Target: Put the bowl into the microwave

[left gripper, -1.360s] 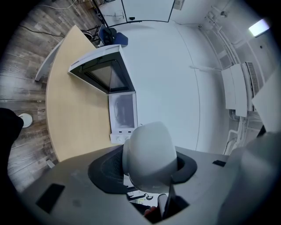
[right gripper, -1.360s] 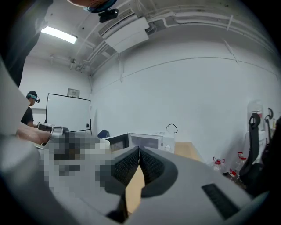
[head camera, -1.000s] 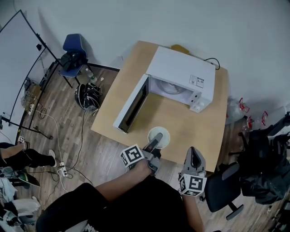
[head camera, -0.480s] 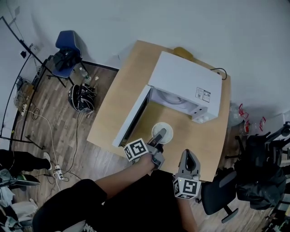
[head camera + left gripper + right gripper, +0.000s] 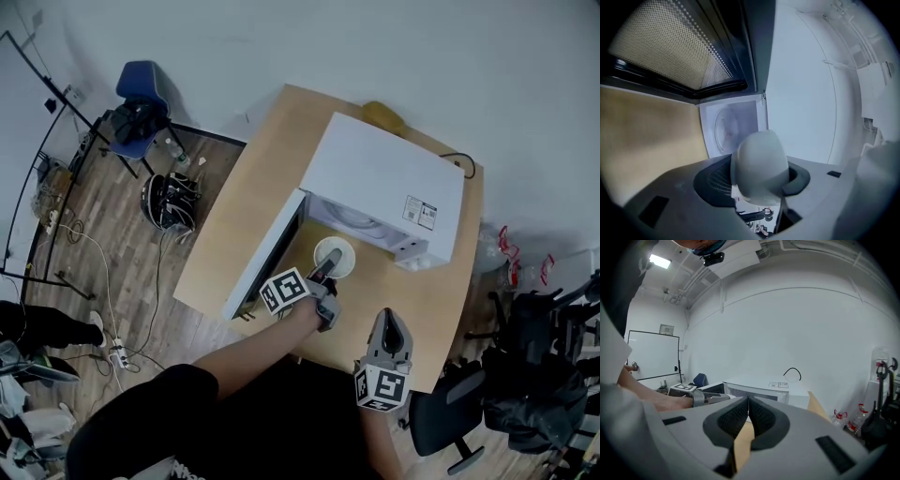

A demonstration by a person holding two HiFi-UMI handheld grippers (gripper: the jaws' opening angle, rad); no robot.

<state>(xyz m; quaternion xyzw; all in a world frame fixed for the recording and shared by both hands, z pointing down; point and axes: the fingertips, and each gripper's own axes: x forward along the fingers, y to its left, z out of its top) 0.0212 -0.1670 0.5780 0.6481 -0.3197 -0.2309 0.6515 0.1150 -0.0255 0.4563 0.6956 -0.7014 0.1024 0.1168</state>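
Observation:
A white bowl [image 5: 335, 255] is clamped by its rim in my left gripper [image 5: 325, 271], right at the mouth of the white microwave [image 5: 380, 178]. The microwave door [image 5: 267, 258] stands swung open to the left. In the left gripper view the bowl [image 5: 759, 159] fills the space between the jaws, and the cavity with its glass turntable [image 5: 727, 125] lies straight ahead. My right gripper [image 5: 388, 322] hovers at the table's near edge, shut with nothing in it; its pads [image 5: 759, 416] meet.
The wooden table [image 5: 262, 159] carries the microwave and a yellow object [image 5: 382, 115] behind it. A black office chair [image 5: 450, 422] stands at the lower right. A blue chair [image 5: 141, 103] and bags [image 5: 169, 202] sit on the floor at left.
My left gripper has carried the bowl away from the table's near edge, up to the microwave opening. The right gripper has stayed near the table's front edge.

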